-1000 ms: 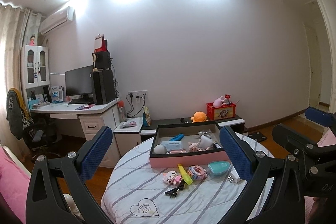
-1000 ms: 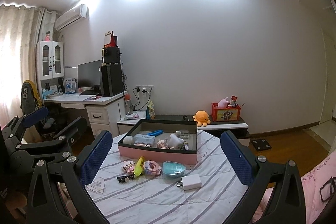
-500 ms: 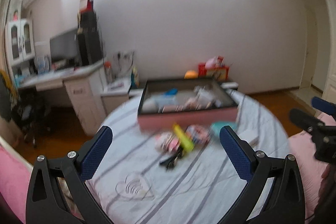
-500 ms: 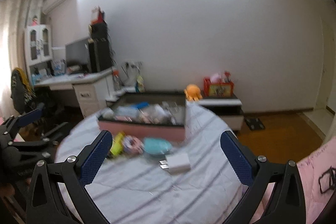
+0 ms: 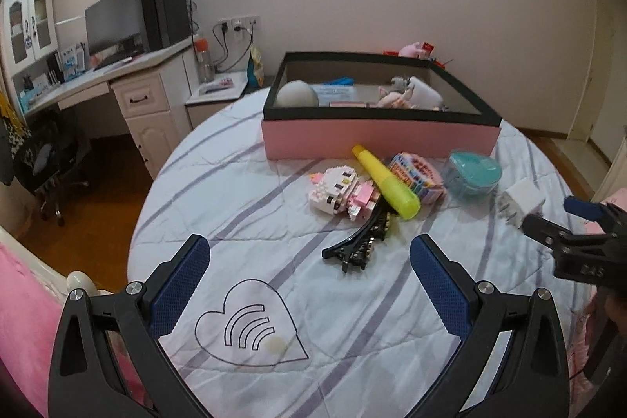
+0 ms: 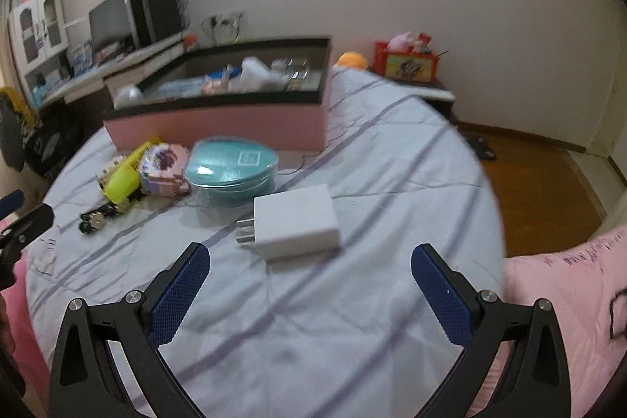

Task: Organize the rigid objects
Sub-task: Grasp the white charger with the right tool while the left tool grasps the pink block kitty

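A pink box with a black rim (image 5: 376, 138) (image 6: 219, 122) stands at the back of the round table and holds several items. In front of it lie a pink block toy (image 5: 339, 192), a yellow tube (image 5: 386, 181) (image 6: 123, 175), a colourful block ring (image 5: 417, 173) (image 6: 164, 167), a teal heart-shaped case (image 5: 472, 173) (image 6: 231, 167), a white plug adapter (image 5: 523, 202) (image 6: 294, 220) and a black hair clip (image 5: 360, 241) (image 6: 98, 218). My left gripper (image 5: 309, 285) is open, just short of the clip. My right gripper (image 6: 309, 285) is open, just short of the adapter.
The table wears a white cloth with grey stripes and a heart print (image 5: 249, 330). A desk with monitor (image 5: 113, 22) stands at the left. Pink bedding (image 6: 568, 285) lies at the right. A red toy box (image 6: 405, 65) sits on a low shelf behind.
Both grippers have tipped downward and moved in close over the table, so the loose items now sit large just ahead of the fingers. Nothing on the table has moved.
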A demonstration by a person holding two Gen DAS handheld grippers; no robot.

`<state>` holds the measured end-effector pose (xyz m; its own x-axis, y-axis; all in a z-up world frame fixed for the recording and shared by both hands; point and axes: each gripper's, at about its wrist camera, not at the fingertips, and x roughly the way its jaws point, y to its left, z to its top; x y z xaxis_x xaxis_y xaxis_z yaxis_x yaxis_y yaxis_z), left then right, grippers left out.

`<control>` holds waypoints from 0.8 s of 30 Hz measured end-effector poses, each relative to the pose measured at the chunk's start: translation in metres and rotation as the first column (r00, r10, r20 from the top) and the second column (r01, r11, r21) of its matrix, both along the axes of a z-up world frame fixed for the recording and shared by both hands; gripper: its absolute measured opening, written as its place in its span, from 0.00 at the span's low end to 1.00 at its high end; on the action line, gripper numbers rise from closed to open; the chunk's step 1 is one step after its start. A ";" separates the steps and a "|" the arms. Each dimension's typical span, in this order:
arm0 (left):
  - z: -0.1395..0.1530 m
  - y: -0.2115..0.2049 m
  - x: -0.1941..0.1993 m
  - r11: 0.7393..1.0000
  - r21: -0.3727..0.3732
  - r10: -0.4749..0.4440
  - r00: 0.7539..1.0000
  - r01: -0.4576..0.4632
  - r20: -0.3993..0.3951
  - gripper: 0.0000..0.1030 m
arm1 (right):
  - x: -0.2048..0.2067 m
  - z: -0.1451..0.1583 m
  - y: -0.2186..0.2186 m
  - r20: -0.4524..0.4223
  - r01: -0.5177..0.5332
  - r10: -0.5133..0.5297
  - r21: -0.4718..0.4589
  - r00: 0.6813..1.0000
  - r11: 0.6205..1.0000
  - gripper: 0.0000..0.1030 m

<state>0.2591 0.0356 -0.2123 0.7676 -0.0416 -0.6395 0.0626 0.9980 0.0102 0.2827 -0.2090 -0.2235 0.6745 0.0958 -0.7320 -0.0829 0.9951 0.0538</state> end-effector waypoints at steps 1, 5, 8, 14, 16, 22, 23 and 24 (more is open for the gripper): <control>-0.002 0.000 0.003 1.000 0.000 -0.001 1.000 0.001 -0.008 1.00 | 0.006 -0.004 0.002 -0.016 -0.016 0.016 -0.005 1.000 1.000 1.00; -0.012 0.000 0.015 1.000 -0.007 0.001 0.999 -0.001 -0.044 1.00 | 0.024 -0.014 0.011 -0.072 -0.057 0.054 -0.034 0.996 0.998 1.00; -0.019 -0.004 0.024 1.000 0.000 -0.008 0.998 0.008 -0.069 1.00 | 0.026 -0.014 0.010 -0.065 -0.079 0.078 -0.023 0.995 0.997 0.96; -0.028 -0.010 0.044 0.998 0.049 -0.023 0.994 0.029 -0.104 1.00 | 0.029 -0.013 -0.003 -0.048 -0.063 0.064 0.019 0.997 0.998 0.66; -0.027 -0.006 0.052 0.999 0.032 -0.003 0.994 0.007 -0.108 1.00 | 0.030 -0.012 -0.002 -0.046 -0.062 0.063 0.018 0.997 0.998 0.66; -0.029 -0.008 0.075 1.000 0.018 -0.003 0.991 0.005 -0.131 1.00 | 0.031 -0.013 -0.003 -0.040 -0.056 0.057 0.031 0.998 0.998 0.66; -0.030 -0.010 0.079 1.000 0.027 -0.011 0.991 0.014 -0.136 1.00 | 0.031 -0.013 -0.003 -0.040 -0.056 0.057 0.031 0.998 0.998 0.66; -0.030 -0.011 0.082 0.999 0.028 -0.012 0.990 0.016 -0.142 1.00 | 0.031 -0.013 -0.003 -0.040 -0.056 0.057 0.028 0.998 0.998 0.66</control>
